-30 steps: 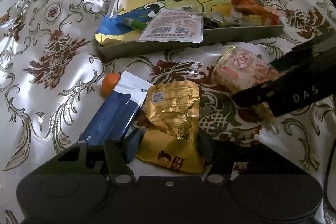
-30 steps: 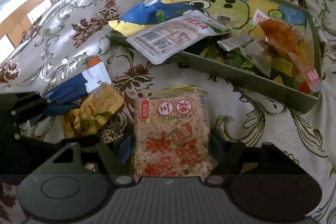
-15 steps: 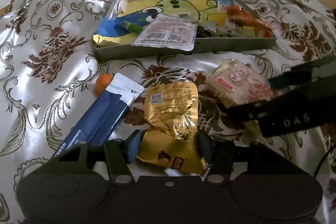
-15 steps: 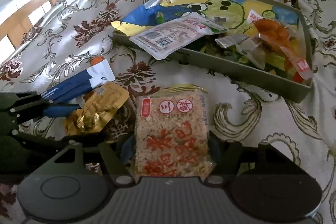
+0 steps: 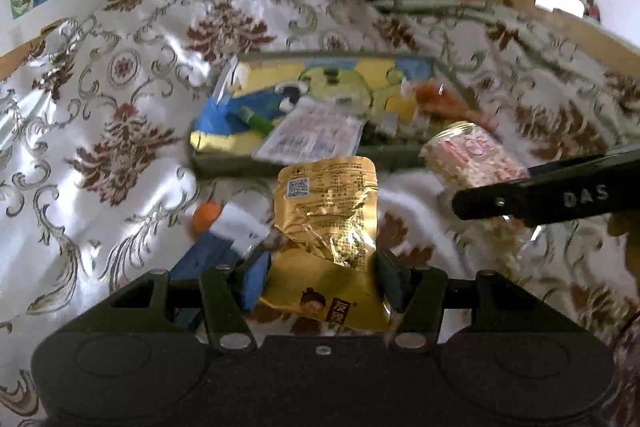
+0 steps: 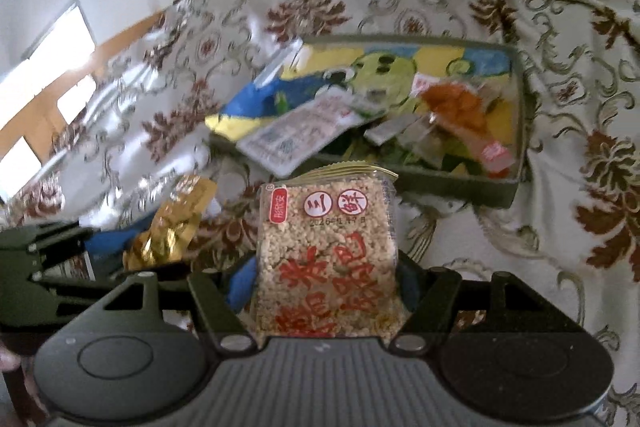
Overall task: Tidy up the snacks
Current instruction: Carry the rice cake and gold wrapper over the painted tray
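1. My left claw [image 5: 320,279] is clamped on the gold pouch [image 5: 326,223], pads pressing both of its sides, as it was a second ago.
2. That pouch lay on the bedspread [image 5: 120,107] then; now it hangs lifted above it, its top edge reaching up to the tray's [image 5: 224,165] near wall.
3. My right claw [image 6: 326,287] grips the rice cake pack [image 6: 326,251] across its lower half.
4. This pack too has come up off the bedspread, and its top edge now overlaps the tray's near wall in the right wrist view.
5. The blue sachet [image 5: 208,251] and the orange ball [image 5: 206,217] lie where they were, just left of the gold pouch.
6. The tray holds the same white packet [image 5: 312,137], which overhangs its near wall, and the orange packet [image 6: 460,107] at its right end.
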Available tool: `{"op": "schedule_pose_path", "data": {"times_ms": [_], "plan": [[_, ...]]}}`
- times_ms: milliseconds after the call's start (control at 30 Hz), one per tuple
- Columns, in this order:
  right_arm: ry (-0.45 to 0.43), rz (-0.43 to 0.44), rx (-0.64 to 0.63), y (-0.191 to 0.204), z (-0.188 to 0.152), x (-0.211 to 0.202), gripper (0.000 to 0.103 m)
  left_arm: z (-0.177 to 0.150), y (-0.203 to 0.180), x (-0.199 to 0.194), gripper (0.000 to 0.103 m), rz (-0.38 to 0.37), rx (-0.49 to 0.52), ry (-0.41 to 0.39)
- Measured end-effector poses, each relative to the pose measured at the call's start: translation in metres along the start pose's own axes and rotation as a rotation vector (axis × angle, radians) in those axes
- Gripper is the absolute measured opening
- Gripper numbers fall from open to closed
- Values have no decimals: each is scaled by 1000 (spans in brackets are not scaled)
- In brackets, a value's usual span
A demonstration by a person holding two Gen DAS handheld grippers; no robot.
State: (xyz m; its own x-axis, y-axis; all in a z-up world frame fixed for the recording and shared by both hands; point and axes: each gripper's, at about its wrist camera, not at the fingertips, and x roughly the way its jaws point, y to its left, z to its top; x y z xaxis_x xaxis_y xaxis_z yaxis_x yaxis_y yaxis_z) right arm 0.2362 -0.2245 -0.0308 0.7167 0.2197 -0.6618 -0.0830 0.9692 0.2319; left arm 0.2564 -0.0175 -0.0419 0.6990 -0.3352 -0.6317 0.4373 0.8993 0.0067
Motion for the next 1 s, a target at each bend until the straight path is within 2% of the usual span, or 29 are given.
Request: {"op": "schedule_pose_path", "data": {"times_ms": [100,233,367,467,700,867,1000], "plan": [[-44,9,40,-8,11,-3,74,12,-2,-3,60,-7,-28,-41],[-106,4,75,-18,27,-4,74,36,-3,4,60,20,-53,-81],[-183,-19,93,-34,51,-3,74,67,-8,24,60,29,-61,-116],[-208,-33,84,-49,69,6,74,87,-13,48,60,28,-65,-127],[-255,-31,45,-69,99,34,74,125,-7,114,60,49,-88,-117],[-290,-18,84,-76,130,62,74,135,3,147,60,89,-115,-77],[-279,-14,96,-80,136,85,74,135,10,160,60,90,-123,-51]]}}
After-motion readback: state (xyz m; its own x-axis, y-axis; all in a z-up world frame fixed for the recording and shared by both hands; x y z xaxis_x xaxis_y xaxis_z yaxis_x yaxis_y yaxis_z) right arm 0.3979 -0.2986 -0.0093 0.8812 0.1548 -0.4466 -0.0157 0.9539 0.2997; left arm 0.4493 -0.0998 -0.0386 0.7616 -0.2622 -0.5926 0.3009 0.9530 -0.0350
